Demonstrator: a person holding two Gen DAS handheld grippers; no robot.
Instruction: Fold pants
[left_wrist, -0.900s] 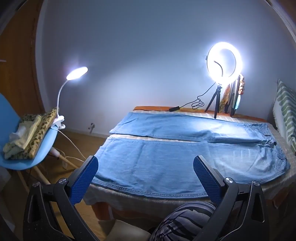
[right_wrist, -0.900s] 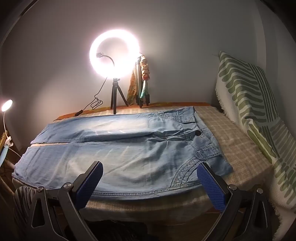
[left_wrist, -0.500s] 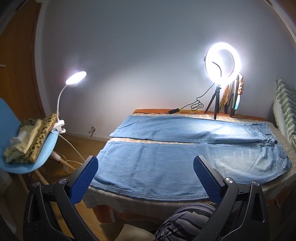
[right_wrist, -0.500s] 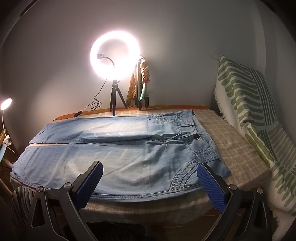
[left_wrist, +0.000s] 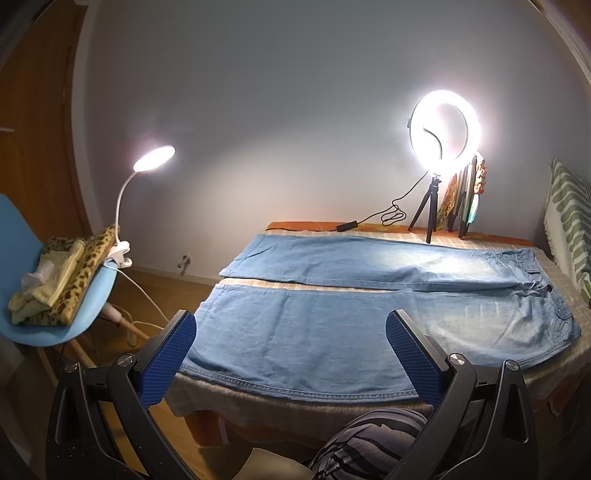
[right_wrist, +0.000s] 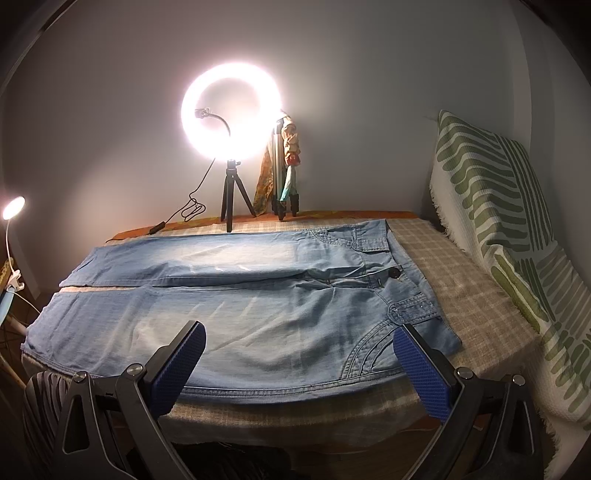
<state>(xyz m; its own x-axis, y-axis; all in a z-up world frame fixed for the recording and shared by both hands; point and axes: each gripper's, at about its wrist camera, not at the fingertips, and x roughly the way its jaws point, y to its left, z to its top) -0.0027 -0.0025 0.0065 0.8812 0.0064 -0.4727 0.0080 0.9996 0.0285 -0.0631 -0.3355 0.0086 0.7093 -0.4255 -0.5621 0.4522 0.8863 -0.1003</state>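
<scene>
Both views have edged closer to the bed (right_wrist: 461, 280) since earlier. Jeans (left_wrist: 314, 332) (right_wrist: 240, 317) lie flat, unfolded, legs side by side. Left gripper (left_wrist: 291, 354) and right gripper (right_wrist: 299, 365) hover near the front hem, jaws wide, empty.

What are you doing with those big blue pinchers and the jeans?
A person holds two grippers over a bed, getting ready to fold the jeans. The jeans lie flat, both legs spread out, nothing folded yet. The left gripper and right gripper are both open and hold nothing.
</scene>
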